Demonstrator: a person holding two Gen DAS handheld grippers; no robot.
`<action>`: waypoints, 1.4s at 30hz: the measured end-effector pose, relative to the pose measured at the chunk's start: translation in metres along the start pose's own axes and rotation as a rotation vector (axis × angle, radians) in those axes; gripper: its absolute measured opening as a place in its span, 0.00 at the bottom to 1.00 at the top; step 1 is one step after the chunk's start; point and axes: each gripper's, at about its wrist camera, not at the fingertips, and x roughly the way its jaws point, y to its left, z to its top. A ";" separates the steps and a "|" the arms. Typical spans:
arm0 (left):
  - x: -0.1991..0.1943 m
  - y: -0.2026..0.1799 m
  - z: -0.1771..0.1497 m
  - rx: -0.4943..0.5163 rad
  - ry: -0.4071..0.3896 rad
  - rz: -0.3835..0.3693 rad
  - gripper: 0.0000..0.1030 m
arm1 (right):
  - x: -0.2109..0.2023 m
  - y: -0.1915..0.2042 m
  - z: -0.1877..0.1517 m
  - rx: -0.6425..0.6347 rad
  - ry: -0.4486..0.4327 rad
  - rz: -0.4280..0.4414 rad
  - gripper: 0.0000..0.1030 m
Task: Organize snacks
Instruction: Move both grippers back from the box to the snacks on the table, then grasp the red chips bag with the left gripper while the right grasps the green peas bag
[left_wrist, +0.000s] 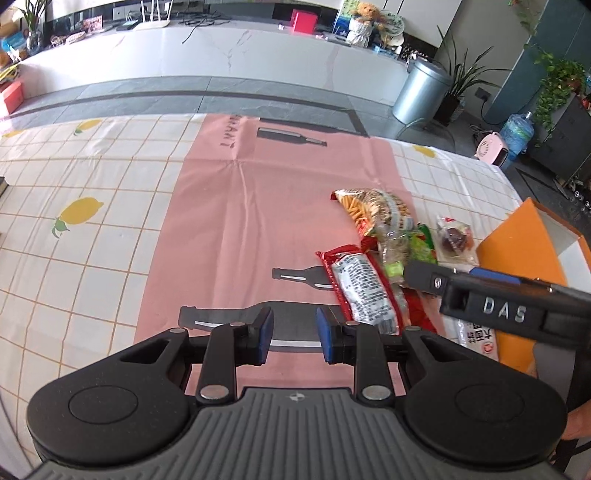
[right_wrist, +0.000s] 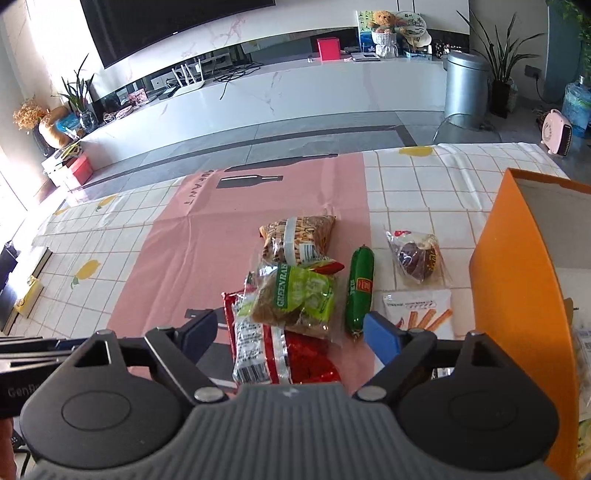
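Note:
Several snack packs lie in a pile on the pink strip of the tablecloth: a red pack (right_wrist: 258, 350), a green pack (right_wrist: 299, 299) on top of it, a brown snack bag (right_wrist: 295, 240), a green sausage (right_wrist: 360, 291), a chocolate pastry pack (right_wrist: 417, 258) and a white stick-snack pack (right_wrist: 424, 310). An orange box (right_wrist: 517, 295) stands open at the right. My right gripper (right_wrist: 291, 332) is open, low over the red and green packs. My left gripper (left_wrist: 294, 334) is open and empty, left of the red pack (left_wrist: 360, 291). The right gripper (left_wrist: 480, 295) shows above the pile in the left wrist view.
The table (left_wrist: 92, 258) has a white checked cloth with lemons and a pink strip (left_wrist: 236, 221). A dark object (right_wrist: 9, 273) sits at the table's left edge. Beyond the table are a grey floor, a white TV bench (right_wrist: 295, 92) and a metal bin (right_wrist: 465, 85).

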 end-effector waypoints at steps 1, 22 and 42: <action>0.004 0.001 0.000 0.000 0.004 -0.002 0.30 | 0.005 0.000 0.002 0.003 0.001 -0.006 0.81; 0.028 -0.013 -0.002 0.047 0.029 -0.053 0.38 | 0.040 -0.012 0.004 0.086 0.073 0.039 0.60; 0.057 -0.082 -0.004 0.061 0.023 -0.043 0.83 | -0.015 -0.061 -0.005 0.148 -0.026 -0.013 0.59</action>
